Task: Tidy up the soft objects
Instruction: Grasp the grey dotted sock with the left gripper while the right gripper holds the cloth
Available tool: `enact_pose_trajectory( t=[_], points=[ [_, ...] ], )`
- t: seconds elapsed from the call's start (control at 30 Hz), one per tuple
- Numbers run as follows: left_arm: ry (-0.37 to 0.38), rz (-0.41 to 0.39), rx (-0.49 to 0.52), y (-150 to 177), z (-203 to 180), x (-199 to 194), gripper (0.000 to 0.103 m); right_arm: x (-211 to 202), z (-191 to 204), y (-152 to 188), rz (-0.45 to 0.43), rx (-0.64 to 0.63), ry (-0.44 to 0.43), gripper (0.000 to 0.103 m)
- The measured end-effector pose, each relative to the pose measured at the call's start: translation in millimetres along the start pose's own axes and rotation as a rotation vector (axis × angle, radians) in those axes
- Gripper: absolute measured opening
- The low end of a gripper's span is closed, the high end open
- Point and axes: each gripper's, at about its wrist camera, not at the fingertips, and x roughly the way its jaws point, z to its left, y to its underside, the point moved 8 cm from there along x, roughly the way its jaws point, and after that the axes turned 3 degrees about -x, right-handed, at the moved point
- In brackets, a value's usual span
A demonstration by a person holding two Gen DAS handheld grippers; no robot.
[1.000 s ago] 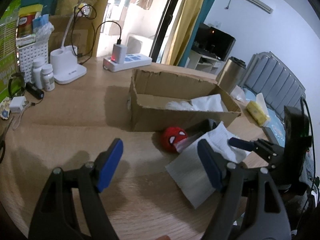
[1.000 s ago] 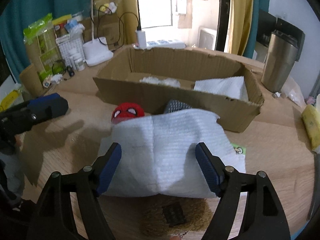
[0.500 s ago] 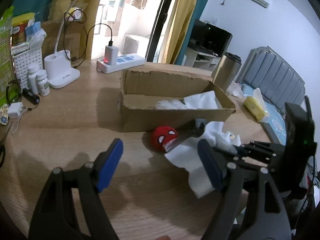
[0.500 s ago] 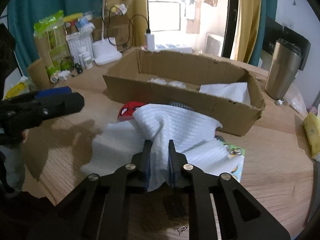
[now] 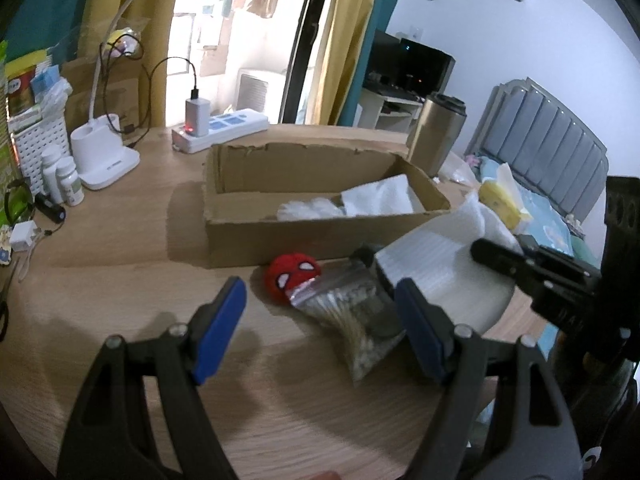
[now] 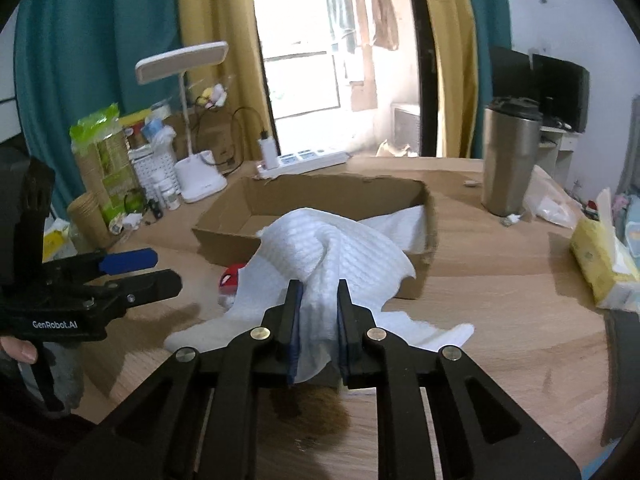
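Note:
My right gripper [image 6: 318, 292] is shut on a white waffle cloth [image 6: 328, 252], which hangs lifted off the wooden table just in front of the cardboard box [image 6: 224, 236]. In the left wrist view the same cloth [image 5: 436, 264] droops from the right gripper [image 5: 486, 250]. A red spider-face plush ball [image 5: 294, 276] lies against the box's front wall [image 5: 280, 236], with a clear plastic bag [image 5: 352, 312] beside it. My left gripper [image 5: 320, 300] hovers open above the table, nothing between its fingers. Inside the box lie a folded white cloth [image 5: 380, 200] and a white fluffy piece [image 5: 308, 210].
A steel tumbler [image 6: 510, 160] stands right of the box and a yellow tissue pack [image 6: 600, 256] lies at the table's right edge. A desk lamp [image 6: 200, 176], power strip [image 5: 220, 132], bottles and a basket crowd the back left. Something brown and furry [image 6: 316, 404] lies under my right gripper.
My right gripper shut on the flat white cloth, bunched it and lifted it toward the box, uncovering the plastic bag. The left gripper stayed open and drew back a little.

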Motion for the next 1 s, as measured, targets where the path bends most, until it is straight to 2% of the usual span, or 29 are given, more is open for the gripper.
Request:
enact_pose_trajectory(
  t=[0.37, 1.0],
  points=[
    [-0.001, 0.026, 0.038, 0.5, -23.6, 10.5, 0.078, -18.9, -47.5, 5.4, -0.052, 0.085, 0.038, 0.016],
    [0.017, 0.131, 0.172, 6.1, -84.2, 60.5, 0.078, -24.0, -104.7, 22.3, -0.052, 0.161, 0.063, 0.016]
  ],
)
